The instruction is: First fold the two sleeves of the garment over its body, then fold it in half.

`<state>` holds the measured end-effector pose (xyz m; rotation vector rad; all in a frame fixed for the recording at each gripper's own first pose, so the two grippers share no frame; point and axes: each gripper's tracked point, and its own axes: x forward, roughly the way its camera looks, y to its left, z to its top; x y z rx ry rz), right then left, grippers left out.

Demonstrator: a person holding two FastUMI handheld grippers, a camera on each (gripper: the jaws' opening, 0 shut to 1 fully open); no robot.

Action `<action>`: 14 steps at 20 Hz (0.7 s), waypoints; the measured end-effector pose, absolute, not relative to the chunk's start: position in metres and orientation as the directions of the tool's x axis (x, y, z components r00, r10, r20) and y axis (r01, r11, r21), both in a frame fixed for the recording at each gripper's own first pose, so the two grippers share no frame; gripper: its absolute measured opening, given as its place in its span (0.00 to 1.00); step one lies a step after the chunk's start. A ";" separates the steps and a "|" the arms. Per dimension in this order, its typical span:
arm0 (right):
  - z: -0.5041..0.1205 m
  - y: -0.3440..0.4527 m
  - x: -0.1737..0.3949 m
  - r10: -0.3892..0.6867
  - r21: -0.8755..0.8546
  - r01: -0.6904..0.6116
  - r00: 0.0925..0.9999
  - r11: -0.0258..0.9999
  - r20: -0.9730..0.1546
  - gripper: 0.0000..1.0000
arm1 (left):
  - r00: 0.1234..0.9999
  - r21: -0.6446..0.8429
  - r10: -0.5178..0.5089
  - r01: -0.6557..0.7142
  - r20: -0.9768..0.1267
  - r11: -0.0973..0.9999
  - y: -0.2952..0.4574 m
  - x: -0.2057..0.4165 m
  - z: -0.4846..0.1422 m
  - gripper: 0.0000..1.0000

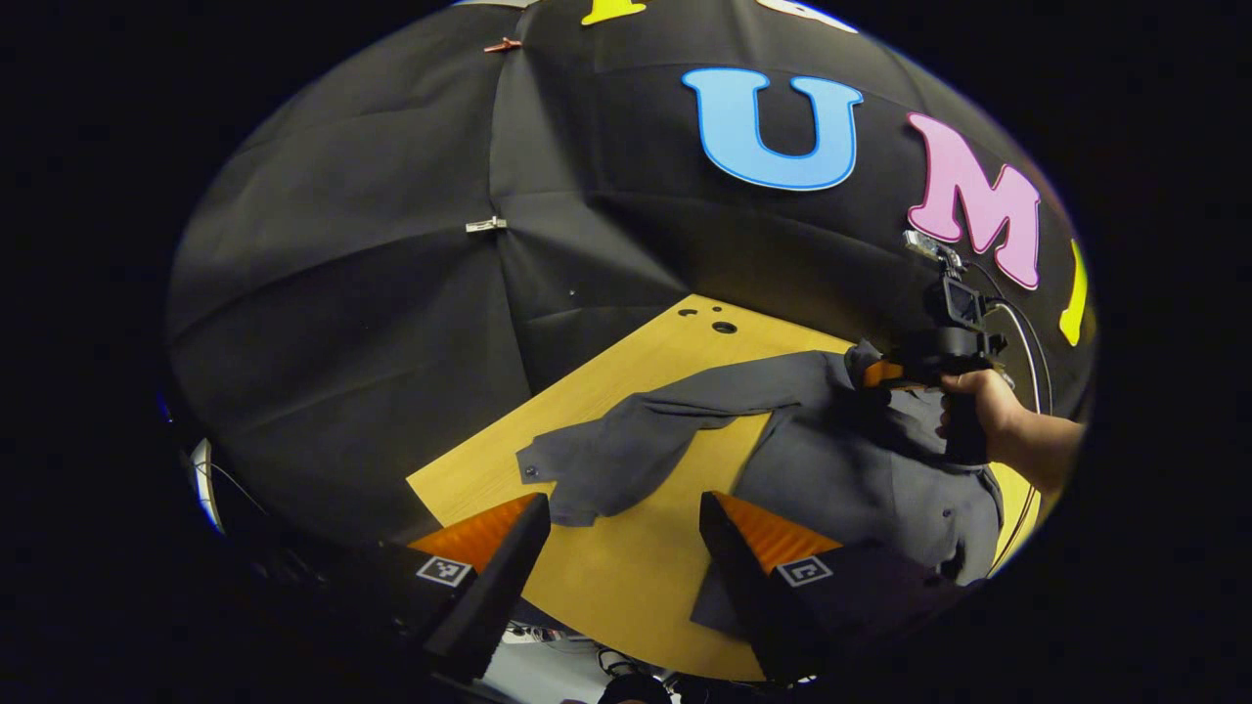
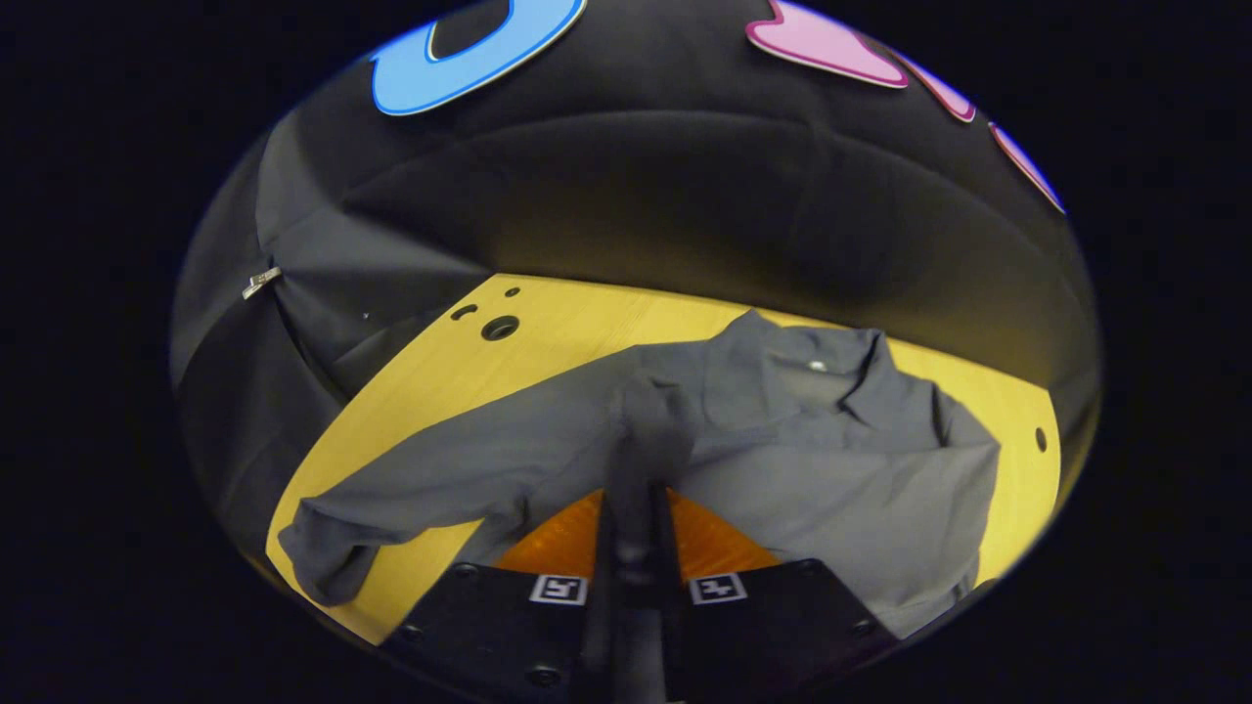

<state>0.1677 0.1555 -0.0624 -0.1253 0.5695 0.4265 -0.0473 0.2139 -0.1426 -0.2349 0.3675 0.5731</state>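
- Grey cloth — that is the garment, a soft shirt with a collar and small buttons, lying on the yellow wooden table.
- In the right gripper view the shirt body spreads from the middle out to 3 o'clock, and one long sleeve runs down to 8 o'clock, where its cuff curls near the table edge.
- The right gripper has its two fingers pressed together on a pinch of cloth near the shoulder, where that sleeve meets the body. The cloth rises in a small ridge there.
- In the left gripper view the left gripper sits at 6 o'clock with its fingers wide apart and nothing between them — the sleeve cuff lies just beyond its tips.
- A hand holds the other gripper at 3 o'clock in that view.
- The shirt looks light and floppy. I think it will sag, wrinkle and slide easily on the smooth wood.
- A good place to grab seems to be the cuff, while the shoulder is kept pinned.
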 end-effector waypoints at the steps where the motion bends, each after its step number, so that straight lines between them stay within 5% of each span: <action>1: -0.069 0.164 0.165 0.365 0.027 -0.424 0.745 0.905 -0.559 0.21 | 0.770 -0.124 0.483 -0.575 -0.418 0.809 0.219 -0.051 -0.147 0.97; 2: -0.067 0.169 0.156 0.373 0.049 -0.421 0.735 0.906 -0.566 0.65 | 0.761 -0.152 0.480 -0.588 -0.437 0.794 0.223 -0.053 -0.151 0.97; 3: -0.063 0.172 0.152 0.376 0.064 -0.414 0.735 0.908 -0.564 0.55 | 0.760 -0.192 0.470 -0.596 -0.449 0.780 0.225 -0.050 -0.152 0.97; 5: -0.053 0.172 0.143 0.375 0.076 -0.403 0.746 0.912 -0.550 0.55 | 0.763 -0.234 0.464 -0.603 -0.451 0.763 0.232 -0.048 -0.153 0.98; 8: -0.031 0.155 0.124 0.357 0.063 -0.384 0.767 0.921 -0.534 0.98 | 0.765 -0.227 0.466 -0.600 -0.445 0.767 0.250 -0.041 -0.159 0.97; 14: -0.003 0.090 0.081 0.299 0.025 -0.335 0.801 0.942 -0.519 0.99 | 0.784 -0.283 0.446 -0.587 -0.431 0.758 0.286 -0.016 -0.176 0.97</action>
